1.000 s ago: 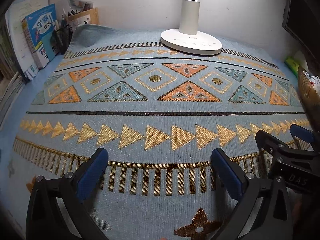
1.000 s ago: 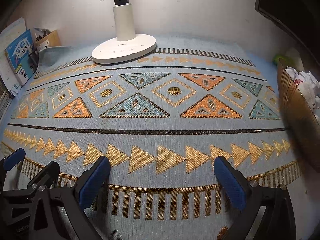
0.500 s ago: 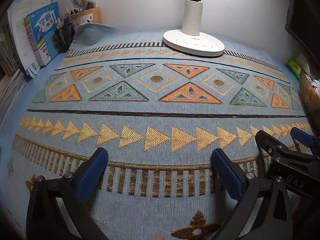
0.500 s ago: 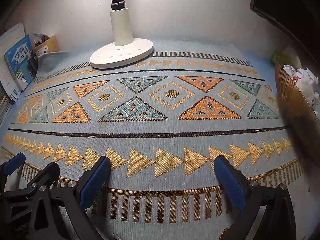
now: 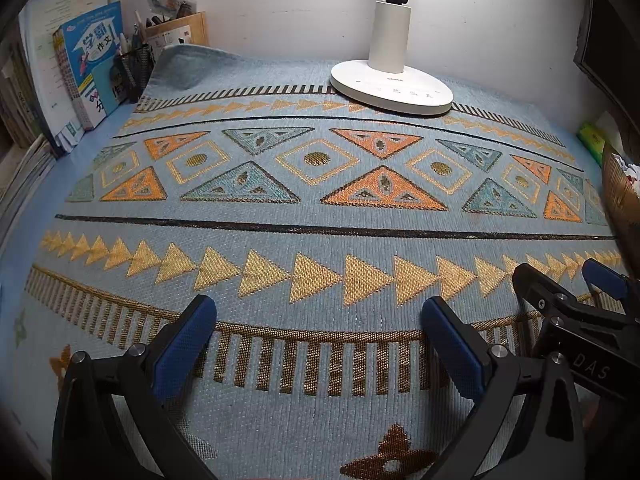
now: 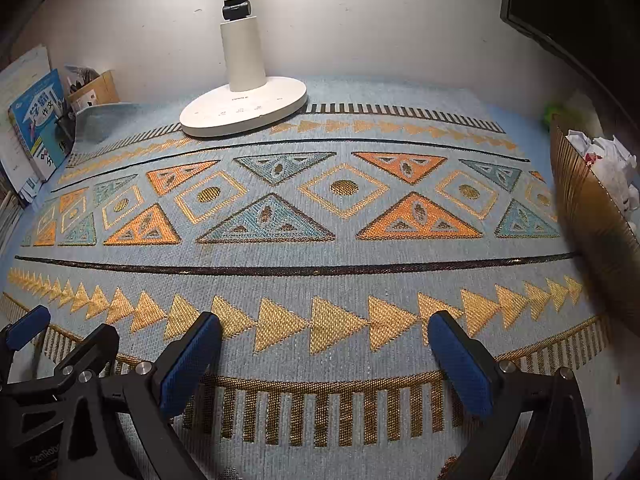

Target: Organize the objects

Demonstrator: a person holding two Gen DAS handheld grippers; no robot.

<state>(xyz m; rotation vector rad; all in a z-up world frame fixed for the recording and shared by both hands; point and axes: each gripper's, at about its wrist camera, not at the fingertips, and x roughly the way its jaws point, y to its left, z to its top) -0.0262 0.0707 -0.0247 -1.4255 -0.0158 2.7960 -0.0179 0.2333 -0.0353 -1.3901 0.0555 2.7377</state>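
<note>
Nothing for the tidying lies on the open middle of the patterned blue mat; what you might sort sits at its edges. To your right, a gold ribbed basket stands on the mat's right end, with crumpled white paper piled inside. Beyond it, near the back wall, a green packet shows, too blurred to name further. On the far left, a blue workbook leans upright among other books and papers, with a black mesh pen holder just beside it and a cardboard box behind; the mat's back left corner curls up against them.

Your left gripper hangs low over the mat's near border, its blue-padded fingers spread wide with nothing between them. Your right gripper is the same: wide apart, empty, over the row of gold triangles. The two sit side by side, each visible at the edge of the other's view.

A white desk lamp stands on the mat's back edge, its round base touching the weave.
</note>
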